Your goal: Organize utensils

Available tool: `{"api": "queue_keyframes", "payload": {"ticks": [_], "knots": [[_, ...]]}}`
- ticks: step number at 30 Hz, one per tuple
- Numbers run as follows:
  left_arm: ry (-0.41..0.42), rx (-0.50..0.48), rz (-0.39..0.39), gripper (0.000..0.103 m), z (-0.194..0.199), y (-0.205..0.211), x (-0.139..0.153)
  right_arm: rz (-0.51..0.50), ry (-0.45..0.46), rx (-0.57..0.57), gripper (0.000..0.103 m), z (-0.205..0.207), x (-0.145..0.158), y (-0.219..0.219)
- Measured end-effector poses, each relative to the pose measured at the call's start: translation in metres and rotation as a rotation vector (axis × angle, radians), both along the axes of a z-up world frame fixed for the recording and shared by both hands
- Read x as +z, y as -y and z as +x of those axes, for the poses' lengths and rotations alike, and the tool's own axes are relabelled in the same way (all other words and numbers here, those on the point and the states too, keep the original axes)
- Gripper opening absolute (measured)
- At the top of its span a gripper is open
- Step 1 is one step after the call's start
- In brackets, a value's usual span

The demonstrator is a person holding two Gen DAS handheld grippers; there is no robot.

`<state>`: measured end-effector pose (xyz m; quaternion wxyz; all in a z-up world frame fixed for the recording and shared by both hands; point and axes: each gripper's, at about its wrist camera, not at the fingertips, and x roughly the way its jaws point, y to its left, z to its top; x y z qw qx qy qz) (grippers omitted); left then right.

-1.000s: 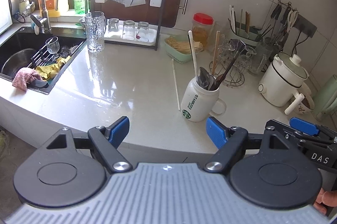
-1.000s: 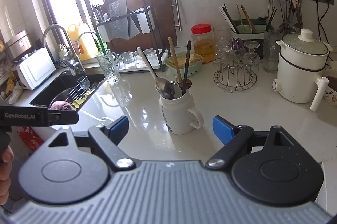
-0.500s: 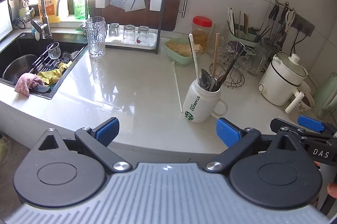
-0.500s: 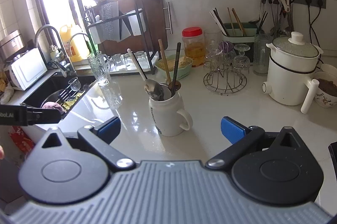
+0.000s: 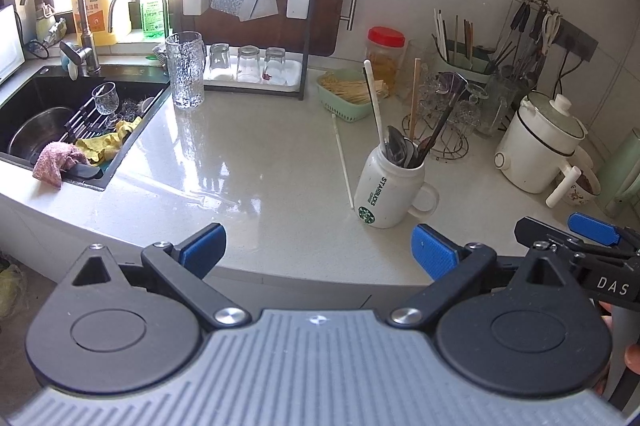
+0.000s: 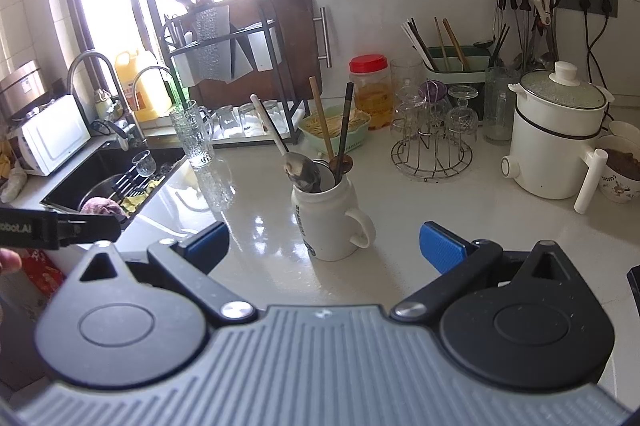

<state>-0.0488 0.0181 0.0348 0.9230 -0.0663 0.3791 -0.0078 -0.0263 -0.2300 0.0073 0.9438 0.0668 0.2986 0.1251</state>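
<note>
White ceramic mug [image 5: 390, 186] stands on the bench [image 5: 248, 146], spoons and chopsticks [image 6: 340, 138] upright in it; one white chopstick [image 5: 342, 156] lies flat just beside it. Over the last second I have drawn both tools back and spread them wider: my left tool [image 5: 316, 246] and right tool [image 6: 324, 240] are released, gripping nothing. That fits either a pause between pickups or tidying nearly done.
</note>
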Motion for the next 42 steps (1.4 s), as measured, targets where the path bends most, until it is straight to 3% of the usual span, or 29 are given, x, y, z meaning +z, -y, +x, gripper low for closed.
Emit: {"api": "queue_keyframes", "payload": {"ticks": [42], "knots": [[-0.028, -0.031, 0.016, 0.101, -0.010, 0.011, 0.003, 0.006, -0.019, 0.005, 0.103, -0.010, 0.003, -0.003]]}}
